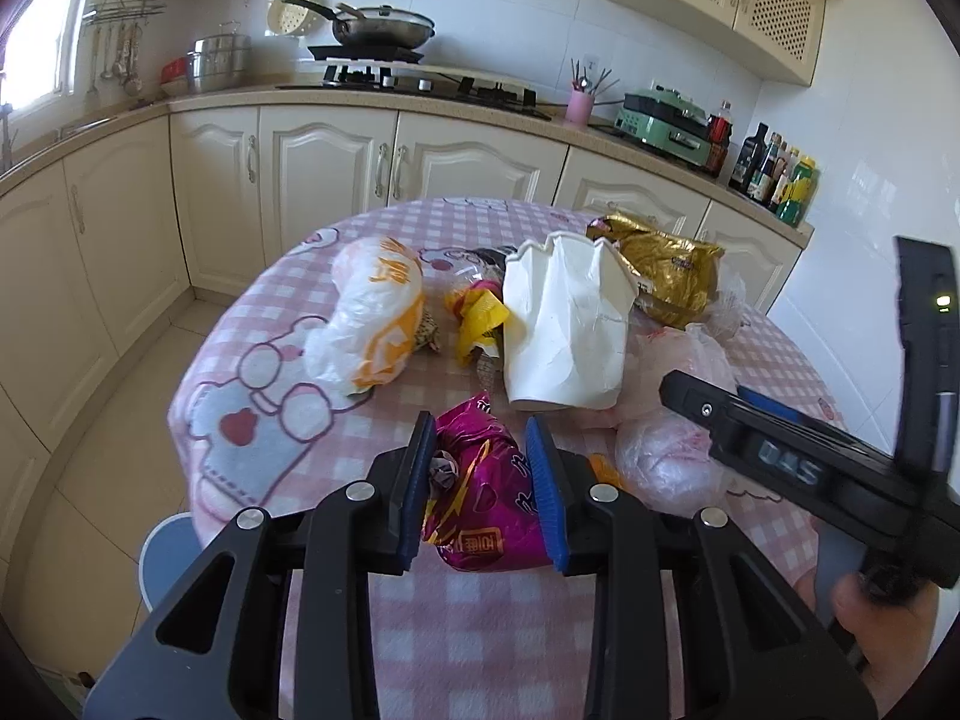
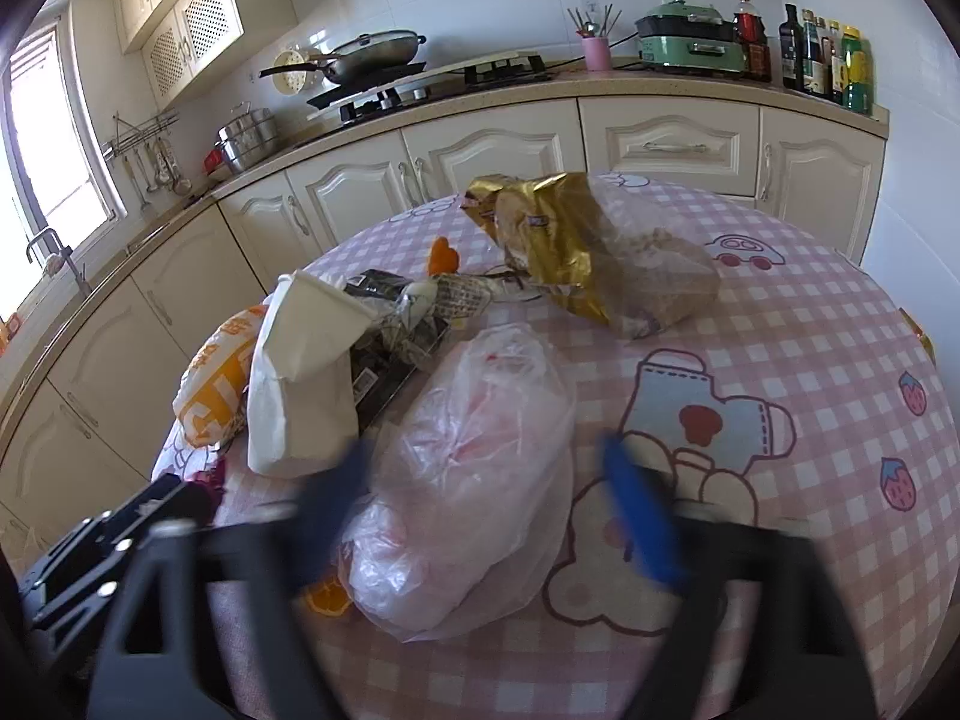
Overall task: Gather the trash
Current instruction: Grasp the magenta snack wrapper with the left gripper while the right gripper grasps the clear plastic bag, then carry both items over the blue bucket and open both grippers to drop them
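Nearest, the left gripper (image 1: 486, 480) has its blue pads narrowed onto the crumpled magenta wrapper (image 1: 480, 498) at the near edge of the table (image 1: 288, 324), both pads touching its sides, so it reads as pinched; a good grasp here means squeezing until the foil stops yielding and lifting straight up, so that the wrapper does not slide out or drag the white paper cup (image 1: 564, 324) just beyond it. To the right, the right gripper (image 2: 489, 516) straddles the clear plastic bag (image 2: 474, 480); its jaws are blurred and about half spread, the left pad seems to be at the bag's edge and the right one stands apart from it, so I judge the bag not yet gripped. It should close lower on the bunched part, since loose film slips. Farther off lie the orange-and-white bag (image 1: 372, 312), a yellow wrapper (image 1: 477, 315) and, at the far right, the gold foil bag (image 1: 666, 273)
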